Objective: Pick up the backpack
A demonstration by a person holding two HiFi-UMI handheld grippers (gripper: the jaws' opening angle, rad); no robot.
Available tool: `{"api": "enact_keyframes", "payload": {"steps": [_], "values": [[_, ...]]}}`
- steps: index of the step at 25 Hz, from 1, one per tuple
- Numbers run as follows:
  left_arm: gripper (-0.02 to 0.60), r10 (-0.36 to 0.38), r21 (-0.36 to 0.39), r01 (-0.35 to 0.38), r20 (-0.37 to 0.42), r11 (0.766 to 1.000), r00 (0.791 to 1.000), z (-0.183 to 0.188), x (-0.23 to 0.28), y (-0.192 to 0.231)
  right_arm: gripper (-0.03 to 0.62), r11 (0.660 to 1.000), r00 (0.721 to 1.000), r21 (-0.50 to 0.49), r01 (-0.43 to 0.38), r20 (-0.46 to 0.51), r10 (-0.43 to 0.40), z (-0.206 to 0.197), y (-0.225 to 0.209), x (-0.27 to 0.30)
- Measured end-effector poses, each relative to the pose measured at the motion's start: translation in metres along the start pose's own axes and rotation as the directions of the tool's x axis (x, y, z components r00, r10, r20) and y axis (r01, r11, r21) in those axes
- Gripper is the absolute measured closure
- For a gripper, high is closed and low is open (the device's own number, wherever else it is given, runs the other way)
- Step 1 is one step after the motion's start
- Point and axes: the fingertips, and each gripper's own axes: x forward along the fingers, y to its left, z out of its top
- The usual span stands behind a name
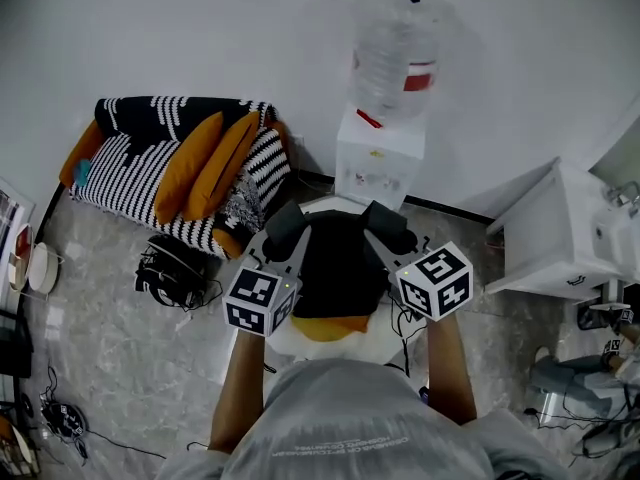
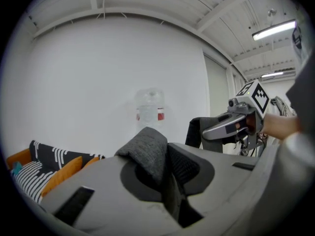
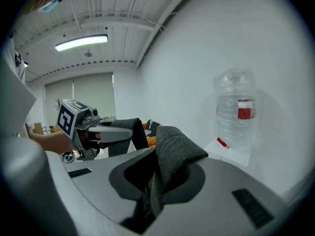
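- Nearest the head cam: person's grey shirt (image 1: 340,418), both forearms reaching fwd over it.
- Left gripper (image 2: 165,181): clenched on a grey woven shoulder strap (image 2: 147,149). Strap is pinched betw. the jaws and folds over the top.
- Right gripper (image 3: 162,186): same, clamped on the other strap (image 3: 174,151), which sticks up past the jaws.
- Backpack (image 1: 340,268): black w/ a yellow lower part, hanging betw. the two grippers right in front of the person, one strap per side.
- Something white (image 1: 292,342) shows under and behind it. Can't tell if the bag's bottom touches it.
- Around: water cooler (image 1: 378,158) w/ bottle just beyond the bag, striped sofa (image 1: 150,163) w/ orange cushions to the left, white cabinet (image 1: 550,238) to the right, black cables (image 1: 170,268) on the floor.
- Step, my read: grab is done, lift is under way. Both grippers sit roughly level w/ each other.
- Next prob. needs: raise both hands evenly, hold the squeeze so the straps don't slide out, and stay clear of the cooler.
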Motion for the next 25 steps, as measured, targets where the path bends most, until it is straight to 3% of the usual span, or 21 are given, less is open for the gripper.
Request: {"api": "enact_keyframes", "payload": {"steps": [12,25], "values": [[0.532,0.038,0.088,-0.046,0.091,0.995,0.995,0.049,-0.009,0.003,0.557,1.000,0.999,-0.008,0.008,0.045,-0.007,0.042,0.000,-0.016],[0.532,0.038,0.163,-0.070,0.196,0.984,0.980,0.108,-0.031,-0.002,0.557,0.995,0.989,-0.100,0.028,0.145,-0.014,0.094,0.015,-0.038]]}}
